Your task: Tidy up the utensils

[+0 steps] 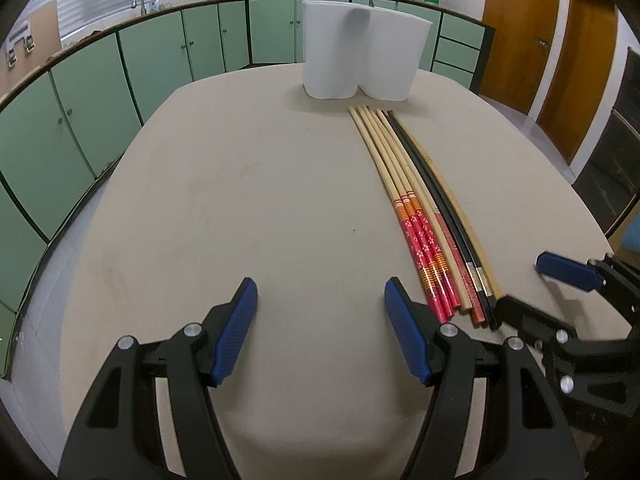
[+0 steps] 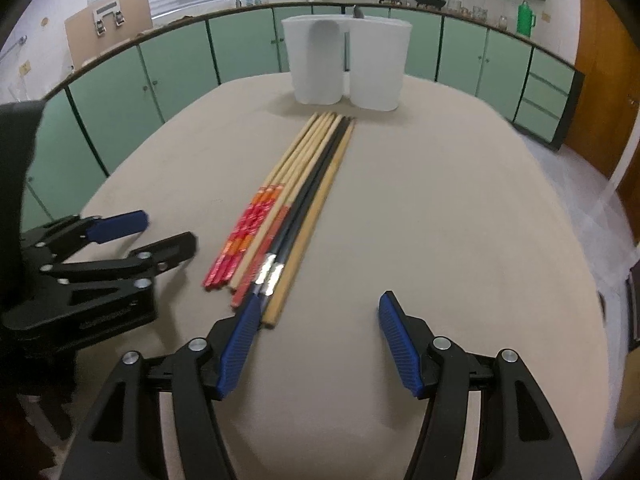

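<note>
While both grippers sit low over the beige bench [image 1: 248, 184], nothing is held. Left gripper [image 1: 321, 300]: blue-padded fingers [image 1: 236, 332] apart, only bare bench between them, chopsticks [image 1: 404, 196] just beside its right finger. Right gripper [image 2: 316, 314]: fingers [image 2: 396, 344] also apart, gap empty; its left finger tip sits at the near ends of the chopsticks [image 2: 296, 196], can't tell if it touches them. Chopsticks lie flat in one tight row, running from near the grippers toward the white holder [image 1: 360, 56]: several pale wood ones with red patterned handles, two black ones with silver bands, one plain wood one on the outside. Far tips stop just short of the holder. Holder stands upright at the bench's far edge, two compartments side by side; a grey utensil tip [image 2: 358, 12] pokes above its rim, can't tell which compartment. Green cabinets [image 1: 160, 52] run behind.
</note>
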`<state>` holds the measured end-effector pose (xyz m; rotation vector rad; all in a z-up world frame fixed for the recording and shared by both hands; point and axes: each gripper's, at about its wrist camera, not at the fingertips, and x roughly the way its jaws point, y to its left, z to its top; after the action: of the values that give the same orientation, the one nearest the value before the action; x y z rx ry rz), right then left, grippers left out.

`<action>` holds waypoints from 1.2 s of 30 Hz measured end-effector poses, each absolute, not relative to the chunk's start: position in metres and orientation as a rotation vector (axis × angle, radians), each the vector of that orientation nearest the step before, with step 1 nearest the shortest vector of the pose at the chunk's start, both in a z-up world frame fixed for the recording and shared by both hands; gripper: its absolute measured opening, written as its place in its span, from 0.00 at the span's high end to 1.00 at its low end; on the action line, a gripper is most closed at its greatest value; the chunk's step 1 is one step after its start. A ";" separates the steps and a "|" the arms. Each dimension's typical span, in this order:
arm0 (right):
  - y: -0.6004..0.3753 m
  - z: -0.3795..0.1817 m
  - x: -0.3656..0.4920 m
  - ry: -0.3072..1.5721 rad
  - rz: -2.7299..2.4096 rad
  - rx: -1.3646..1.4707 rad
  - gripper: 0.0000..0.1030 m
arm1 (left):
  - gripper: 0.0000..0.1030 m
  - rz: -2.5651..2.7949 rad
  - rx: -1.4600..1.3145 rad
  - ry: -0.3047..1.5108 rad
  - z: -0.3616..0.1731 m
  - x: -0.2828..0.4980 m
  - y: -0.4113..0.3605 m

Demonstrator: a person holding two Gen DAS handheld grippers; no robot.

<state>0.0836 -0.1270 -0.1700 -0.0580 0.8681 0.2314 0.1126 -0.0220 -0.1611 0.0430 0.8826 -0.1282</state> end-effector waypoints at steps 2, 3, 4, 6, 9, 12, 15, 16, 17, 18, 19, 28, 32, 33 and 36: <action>-0.131 -0.173 0.086 0.877 0.202 -0.084 0.41 | 0.37 -0.127 0.038 0.883 -0.161 0.112 -0.021; -0.138 -0.173 0.087 0.876 0.195 -0.066 0.41 | 0.37 -0.126 0.036 0.883 -0.161 0.112 -0.021; -0.142 -0.173 0.087 0.879 0.185 -0.056 0.41 | 0.37 -0.125 0.037 0.883 -0.161 0.112 -0.021; -0.146 -0.172 0.088 0.876 0.172 -0.051 0.41 | 0.37 -0.127 0.040 0.881 -0.160 0.111 -0.023; -0.146 -0.171 0.087 0.873 0.206 -0.025 0.49 | 0.37 -0.145 0.038 0.874 -0.159 0.109 -0.025; -0.138 -0.172 0.086 0.858 0.224 -0.050 0.64 | 0.37 -0.169 0.033 0.866 -0.157 0.107 -0.027; -0.136 -0.171 0.088 0.855 0.244 -0.045 0.87 | 0.37 -0.199 0.027 0.871 -0.158 0.106 -0.032; -0.137 -0.171 0.088 0.855 0.243 -0.045 0.92 | 0.37 -0.209 0.028 0.873 -0.159 0.105 -0.035; -0.138 -0.171 0.089 0.856 0.243 -0.044 0.92 | 0.37 -0.213 0.032 0.875 -0.159 0.105 -0.037; -0.138 -0.171 0.089 0.857 0.246 -0.040 0.92 | 0.37 -0.217 0.038 0.877 -0.160 0.106 -0.039; -0.139 -0.171 0.089 0.857 0.246 -0.038 0.92 | 0.37 -0.220 0.043 0.880 -0.161 0.106 -0.041; -0.147 -0.172 0.092 0.858 0.227 -0.022 0.93 | 0.37 -0.235 0.047 0.881 -0.162 0.106 -0.042; -0.147 -0.172 0.092 0.858 0.226 -0.024 0.93 | 0.37 -0.207 0.068 0.900 -0.165 0.108 -0.044; -0.147 -0.172 0.092 0.858 0.227 -0.023 0.93 | 0.36 -0.185 0.099 0.900 -0.166 0.109 -0.045; -0.147 -0.172 0.092 0.858 0.227 -0.024 0.93 | 0.36 -0.170 0.097 0.899 -0.165 0.110 -0.042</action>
<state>0.0919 -0.1470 -0.1720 -0.0237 0.8580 0.2271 0.1098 -0.0419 -0.1653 0.0969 0.8994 -0.1701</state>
